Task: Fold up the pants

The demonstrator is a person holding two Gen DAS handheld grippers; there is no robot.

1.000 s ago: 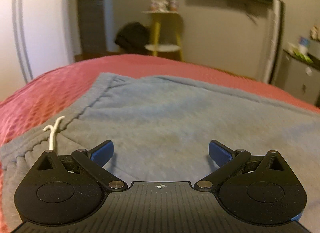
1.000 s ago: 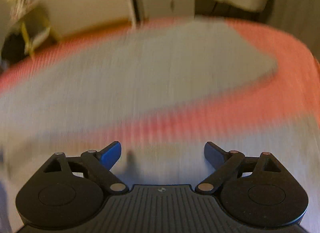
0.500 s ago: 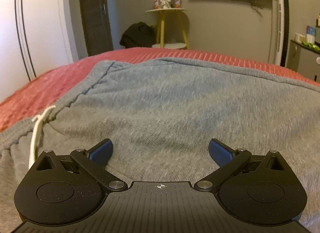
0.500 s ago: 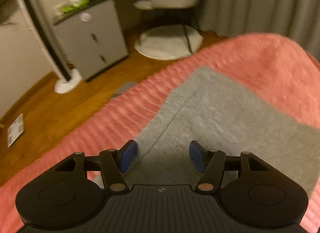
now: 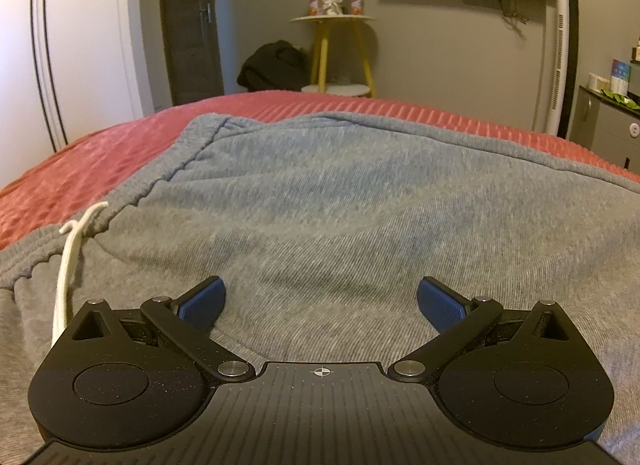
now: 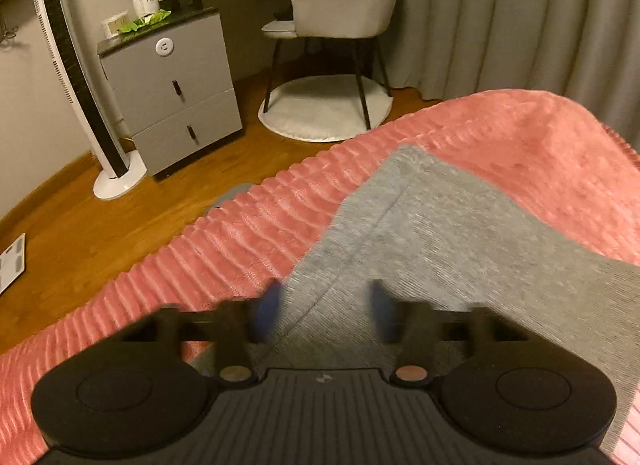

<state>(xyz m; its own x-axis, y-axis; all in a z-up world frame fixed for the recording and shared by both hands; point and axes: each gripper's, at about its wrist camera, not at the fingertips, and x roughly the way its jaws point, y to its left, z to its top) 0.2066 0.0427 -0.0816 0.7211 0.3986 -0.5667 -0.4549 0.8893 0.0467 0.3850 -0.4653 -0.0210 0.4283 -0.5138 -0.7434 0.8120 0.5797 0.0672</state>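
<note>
Grey sweatpants [image 5: 340, 205] lie flat on a red bedspread [image 5: 100, 157]. In the left wrist view the waistband runs along the left with a white drawstring [image 5: 68, 265]. My left gripper [image 5: 320, 301] is open and low over the upper part of the pants. In the right wrist view a leg end with a hem seam [image 6: 420, 233] lies on the bedspread [image 6: 240, 257]. My right gripper [image 6: 324, 313] is open, jaws part closed, just above the leg's left edge; its fingers are blurred.
The bed edge drops to a wooden floor [image 6: 100, 233] on the left of the right wrist view. Beyond stand a grey drawer cabinet [image 6: 172, 89], a white tower fan [image 6: 80, 85] and a grey chair [image 6: 340, 5]. A yellow stool [image 5: 336, 53] stands past the bed.
My right gripper swung to the leg end, came lower over its edge, and its jaws narrowed. My left gripper dropped closer to the pants and stayed open.
</note>
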